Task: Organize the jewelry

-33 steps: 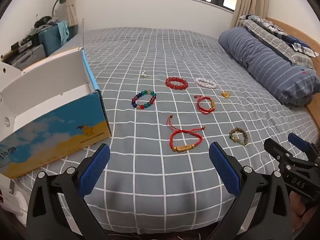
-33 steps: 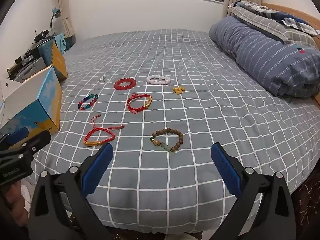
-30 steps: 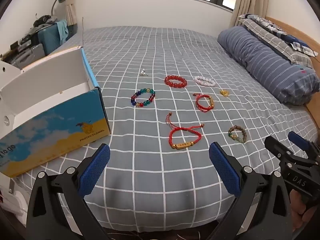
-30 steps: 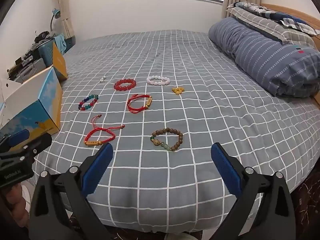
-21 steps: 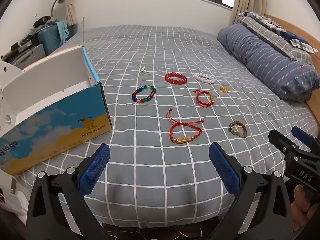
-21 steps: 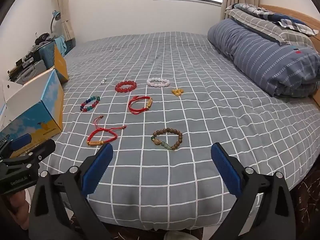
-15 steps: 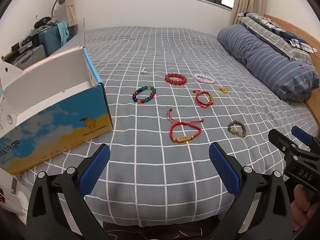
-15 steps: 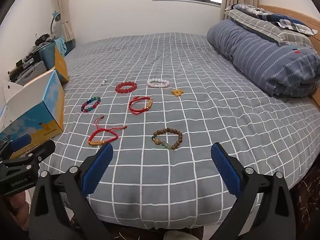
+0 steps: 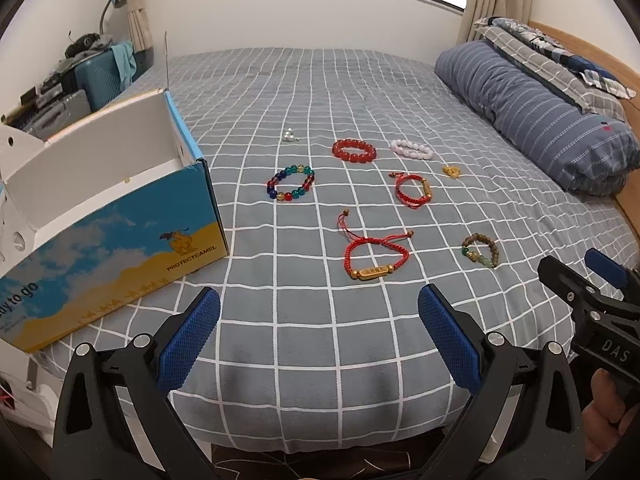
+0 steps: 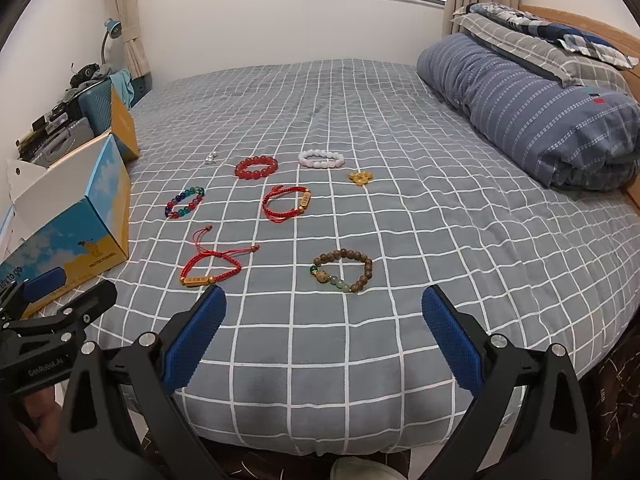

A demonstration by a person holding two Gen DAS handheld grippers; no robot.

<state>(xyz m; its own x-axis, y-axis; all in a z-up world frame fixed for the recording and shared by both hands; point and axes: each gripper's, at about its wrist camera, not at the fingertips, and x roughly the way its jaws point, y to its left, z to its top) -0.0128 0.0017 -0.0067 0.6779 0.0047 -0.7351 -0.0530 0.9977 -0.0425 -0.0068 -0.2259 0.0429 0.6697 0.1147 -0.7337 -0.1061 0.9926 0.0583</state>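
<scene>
Starting with both the left gripper (image 9: 319, 338) and right gripper (image 10: 323, 334) wide open and empty, you lower the right one squarely over the wooden-bead bracelet (image 10: 342, 270) on the bed (image 10: 440, 240), pinching one beaded side, not fabric.

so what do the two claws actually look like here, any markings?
Both match: black plastic frames with silver screws and two fingers faced with blue knurled pads. The left claw shows pads; seen from the right wrist view its body reads "GenRobot.AI". The right claw has the same pads; from the left wrist view its body reads "DAS". No cables or sleeves visible.
</scene>
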